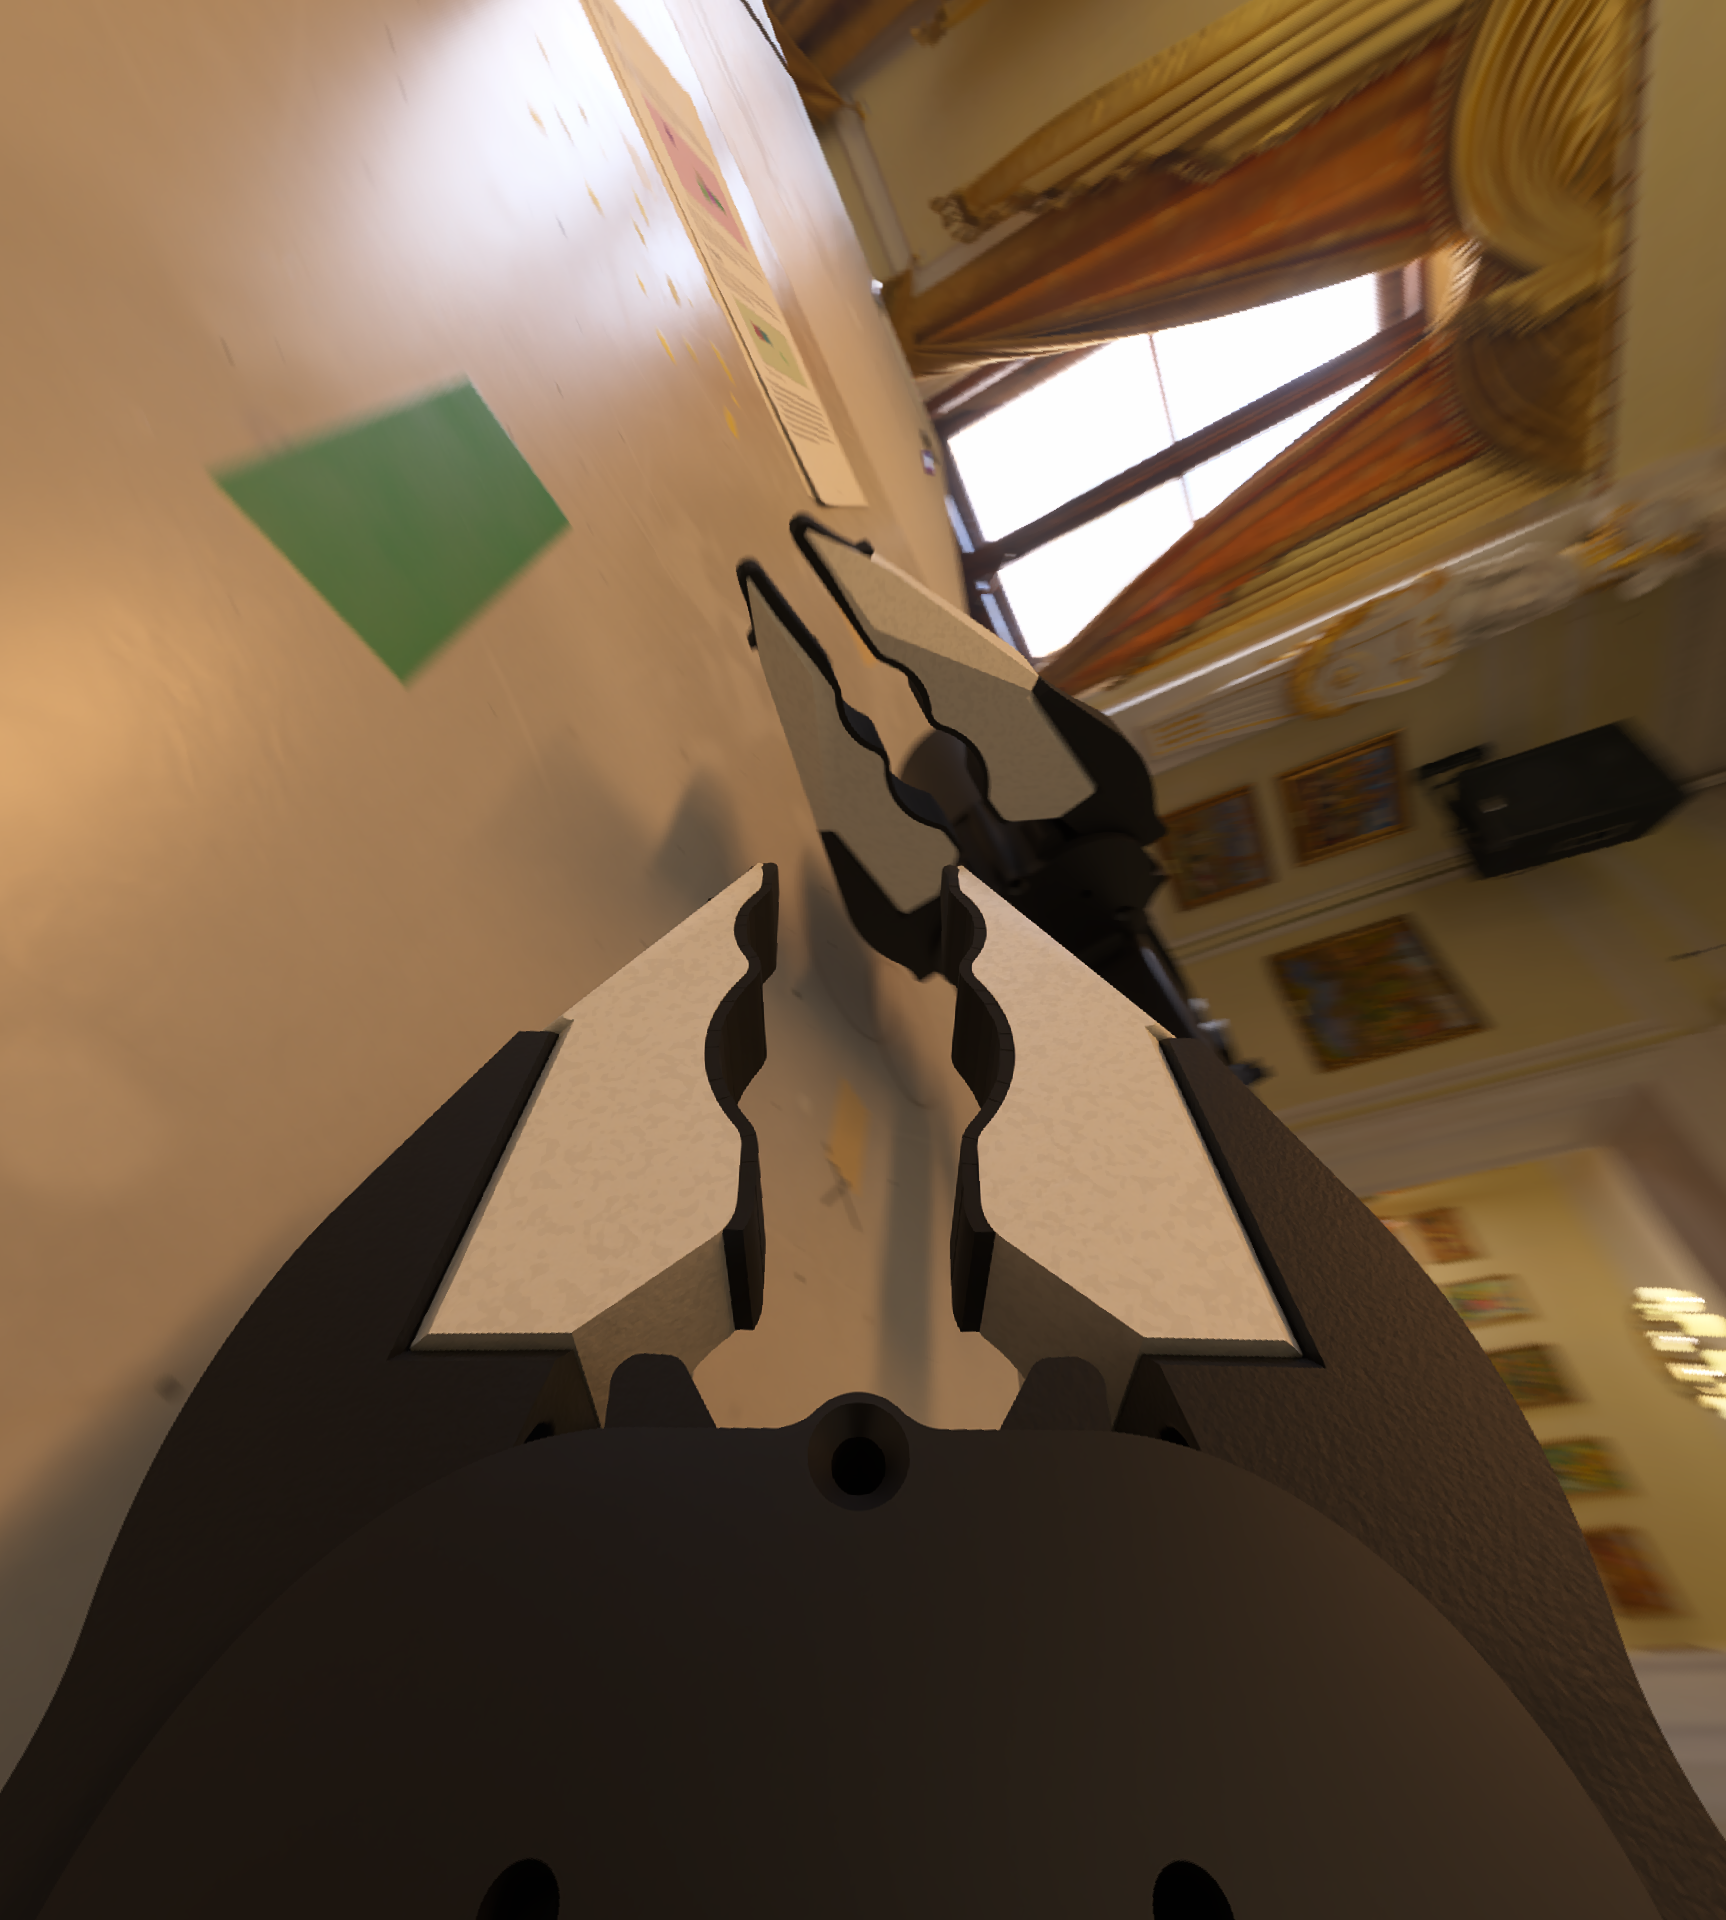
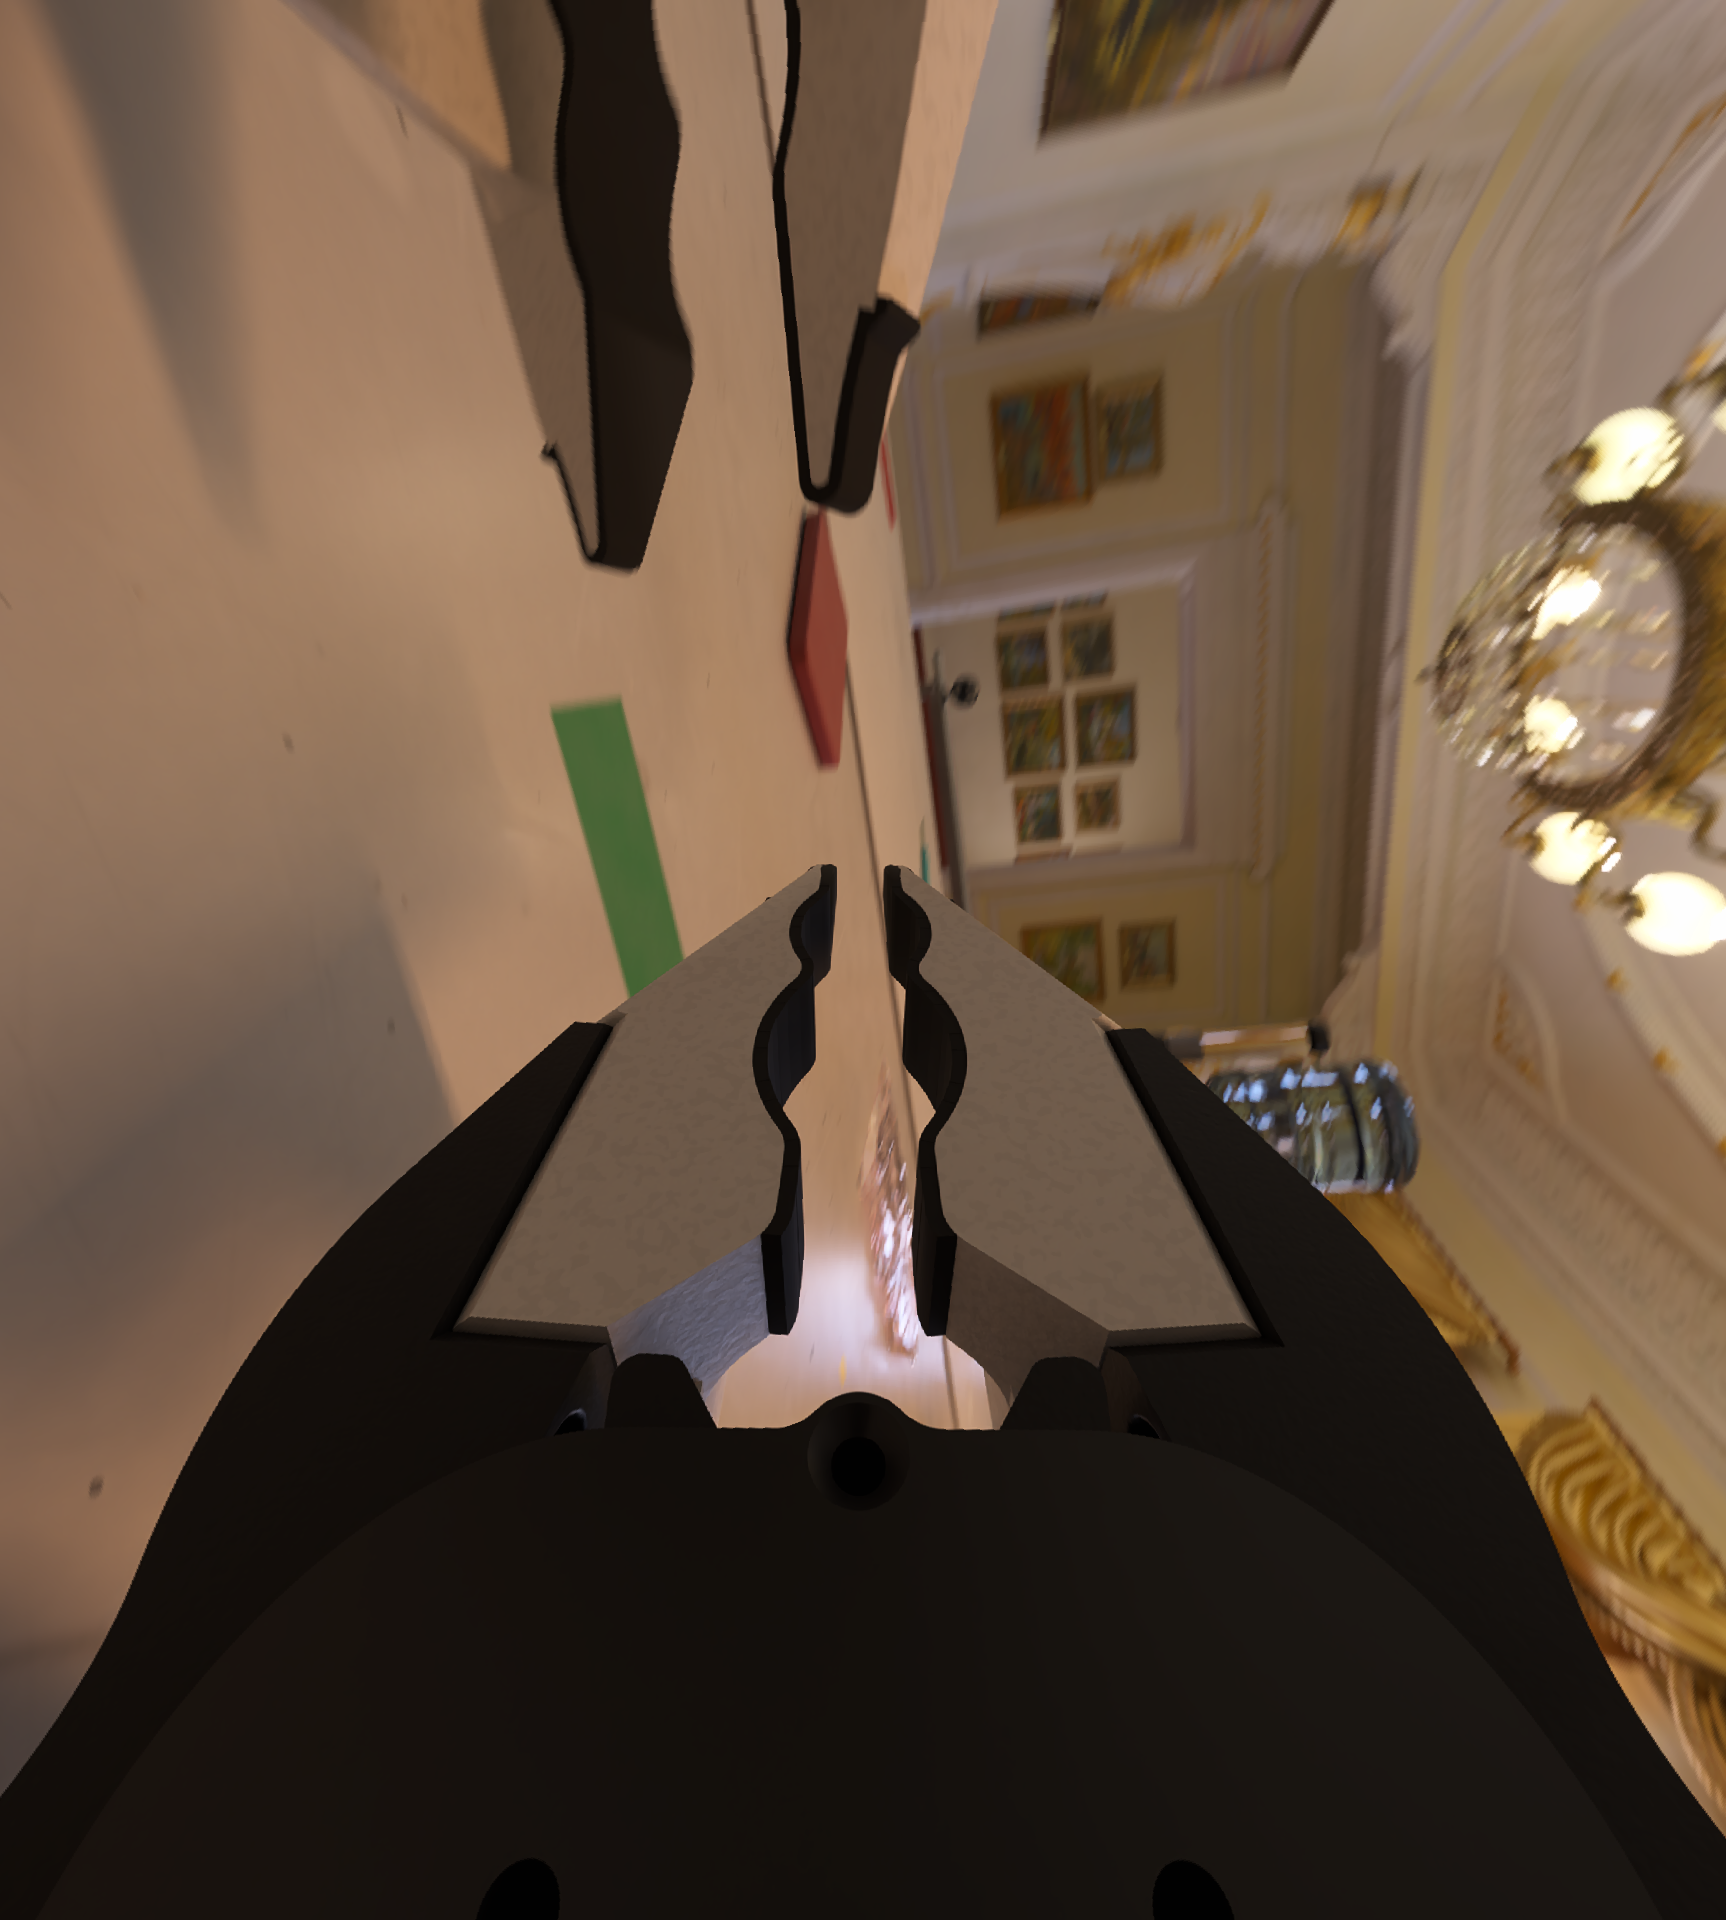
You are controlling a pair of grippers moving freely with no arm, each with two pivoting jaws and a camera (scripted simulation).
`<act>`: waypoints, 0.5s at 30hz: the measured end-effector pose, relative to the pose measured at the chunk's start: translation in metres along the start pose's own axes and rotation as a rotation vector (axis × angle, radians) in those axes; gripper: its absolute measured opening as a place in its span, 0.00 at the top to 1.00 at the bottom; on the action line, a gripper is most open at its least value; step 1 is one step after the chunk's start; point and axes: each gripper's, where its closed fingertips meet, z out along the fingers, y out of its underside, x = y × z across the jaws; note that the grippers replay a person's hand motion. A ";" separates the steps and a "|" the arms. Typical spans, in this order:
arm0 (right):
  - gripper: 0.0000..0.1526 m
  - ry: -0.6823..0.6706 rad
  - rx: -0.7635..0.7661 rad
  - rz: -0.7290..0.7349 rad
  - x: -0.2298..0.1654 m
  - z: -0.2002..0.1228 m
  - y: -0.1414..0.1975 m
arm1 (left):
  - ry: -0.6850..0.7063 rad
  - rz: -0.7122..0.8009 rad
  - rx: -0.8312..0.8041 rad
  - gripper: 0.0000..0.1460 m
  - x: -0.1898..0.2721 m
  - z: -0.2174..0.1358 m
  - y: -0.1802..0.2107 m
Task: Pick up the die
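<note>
No die with pips shows in either view. A red rounded block (image 2: 817, 634) lies on the tan table (image 2: 215, 727) near its far edge, just beyond the left gripper (image 2: 724, 509); I cannot tell whether it is the die. My left gripper (image 1: 859, 878) is open and empty above the table (image 1: 111, 727). My right gripper (image 2: 859, 873) has its jaws almost together with only a narrow slit and holds nothing. It also shows in the left wrist view (image 1: 781, 551), tips down on the table ahead of the left gripper.
A flat green patch (image 1: 391, 520) lies on the table, also in the right wrist view (image 2: 615, 842). A long printed paper sheet (image 1: 734, 260) lies near the table's far edge. Both views are strongly tilted; a room with curtains and paintings lies beyond.
</note>
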 end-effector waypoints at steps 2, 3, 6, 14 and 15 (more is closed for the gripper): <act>0.94 -0.042 -0.089 0.033 -0.005 -0.003 0.017 | -0.082 0.156 0.016 0.79 -0.006 0.004 -0.010; 0.94 -0.070 -0.118 0.049 -0.009 -0.005 0.023 | -0.122 0.250 0.022 0.78 -0.007 0.006 -0.015; 0.94 -0.165 -0.195 0.056 -0.023 -0.011 0.036 | -0.201 0.490 0.054 0.78 -0.005 0.012 -0.024; 0.85 -0.259 -0.278 -0.067 -0.032 -0.024 0.048 | -0.289 0.635 0.157 0.78 0.001 -0.001 -0.029; 0.83 -0.269 -0.290 -0.090 -0.032 -0.027 0.052 | -0.293 0.620 0.165 0.78 0.000 -0.003 -0.030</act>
